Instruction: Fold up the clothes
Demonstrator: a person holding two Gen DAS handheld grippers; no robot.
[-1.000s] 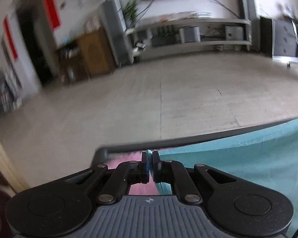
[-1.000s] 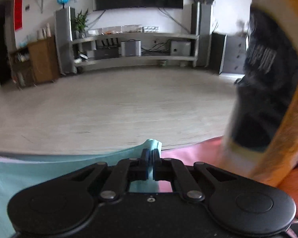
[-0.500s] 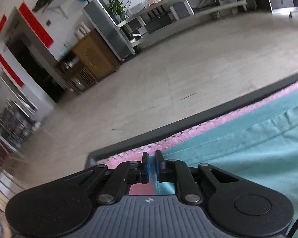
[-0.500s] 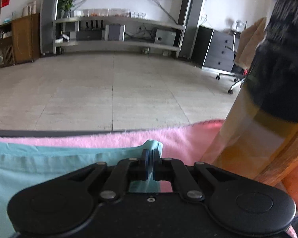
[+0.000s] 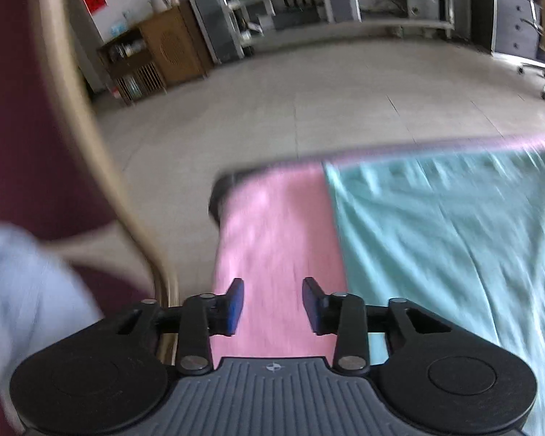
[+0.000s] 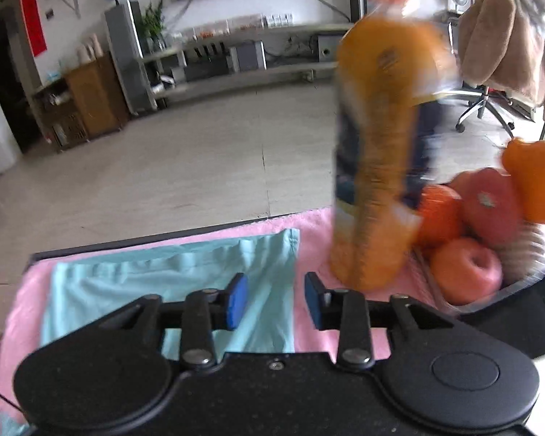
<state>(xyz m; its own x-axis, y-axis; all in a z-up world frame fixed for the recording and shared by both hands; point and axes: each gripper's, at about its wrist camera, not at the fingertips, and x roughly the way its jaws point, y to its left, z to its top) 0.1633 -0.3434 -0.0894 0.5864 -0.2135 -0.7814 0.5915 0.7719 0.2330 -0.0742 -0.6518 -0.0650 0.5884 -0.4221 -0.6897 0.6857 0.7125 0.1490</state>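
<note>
A teal garment (image 5: 454,239) lies spread flat on a pink towel (image 5: 276,232) that covers a table. In the left wrist view the garment fills the right half of the frame, and its left edge runs down just right of the left claw (image 5: 271,303). That claw's jaws are opening, with nothing between them and only pink towel below the gap. In the right wrist view the garment (image 6: 170,279) sits in the lower left, and its right edge falls under the gap of the right claw (image 6: 275,299). This claw's jaws are also opening; they seem to hang above the cloth rather than pinch it, though blur makes that uncertain. Right of this claw an orange drink bottle (image 6: 381,152) stands on the towel. Further right, at the frame edge, is a bowl of fruit (image 6: 490,225).
</note>
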